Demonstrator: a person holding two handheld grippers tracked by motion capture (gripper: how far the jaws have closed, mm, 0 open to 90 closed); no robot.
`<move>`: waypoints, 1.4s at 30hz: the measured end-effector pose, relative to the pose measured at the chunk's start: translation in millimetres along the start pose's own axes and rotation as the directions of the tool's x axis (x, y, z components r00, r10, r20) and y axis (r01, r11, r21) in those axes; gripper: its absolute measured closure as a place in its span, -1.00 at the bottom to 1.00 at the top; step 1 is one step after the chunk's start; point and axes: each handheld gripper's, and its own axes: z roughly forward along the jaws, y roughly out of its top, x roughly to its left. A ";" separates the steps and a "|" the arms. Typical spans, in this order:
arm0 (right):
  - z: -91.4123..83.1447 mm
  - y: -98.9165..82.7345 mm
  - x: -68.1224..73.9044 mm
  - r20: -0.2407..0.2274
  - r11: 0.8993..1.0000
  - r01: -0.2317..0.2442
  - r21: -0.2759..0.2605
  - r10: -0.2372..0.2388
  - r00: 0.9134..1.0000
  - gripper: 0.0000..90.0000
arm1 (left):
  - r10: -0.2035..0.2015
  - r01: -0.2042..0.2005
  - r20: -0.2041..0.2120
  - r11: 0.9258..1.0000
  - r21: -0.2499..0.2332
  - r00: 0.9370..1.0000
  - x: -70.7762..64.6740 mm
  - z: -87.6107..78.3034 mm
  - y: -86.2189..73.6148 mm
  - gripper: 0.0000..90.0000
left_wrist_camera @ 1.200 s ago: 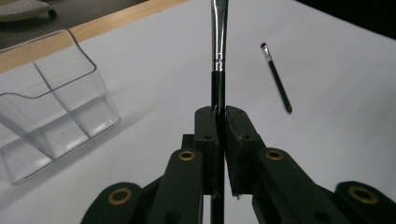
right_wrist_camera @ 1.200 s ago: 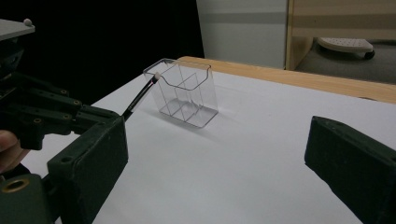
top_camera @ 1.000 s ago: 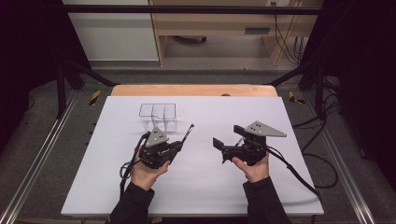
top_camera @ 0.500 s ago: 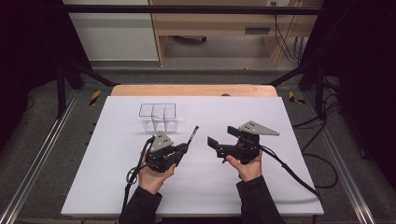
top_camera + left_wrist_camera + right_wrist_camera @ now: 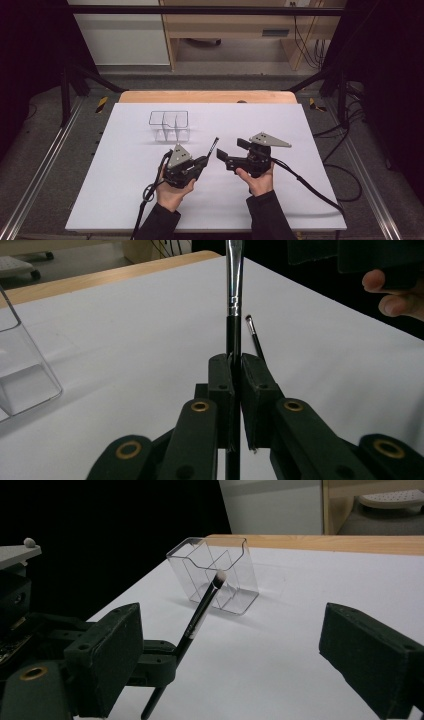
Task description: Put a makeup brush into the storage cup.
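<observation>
- At the table's near middle, the left gripper clamps a makeup brush by its handle, bristles aimed toward one o'clock, ready for the clear organizer at eleven o'clock.
- The right gripper, jaws wide and empty but just now narrowing, waits at the brush's three o'clock.

Lab, metal rig frame, loose cables, white table

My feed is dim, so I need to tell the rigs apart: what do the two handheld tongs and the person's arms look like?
Both tongs, left and right, are black, with thick blocky jaws and brass-coloured pivot rings. Each carries a grey three-cornered plate on top and trails a black cable toward the table's near edge. The person wears dark long sleeves; the hands are bare.
</observation>
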 end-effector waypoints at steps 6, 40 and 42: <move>5.5 -4.4 0.9 0.000 1.000 -0.016 0.012 0.016 1.000 -0.72 | -0.004 0.004 -0.002 1.000 -0.007 1.000 -2.2 1.5 -1.6 0.86; 17.3 -13.1 4.1 -0.019 0.992 -0.122 0.025 0.122 0.992 -0.21 | -0.025 0.025 -0.008 1.000 -0.017 1.000 -14.5 8.0 -4.1 0.85; 17.7 -13.4 4.4 -0.023 0.991 -0.129 0.026 0.130 0.991 -0.16 | -0.027 0.027 -0.009 0.999 -0.018 1.000 -15.1 8.2 -4.2 0.86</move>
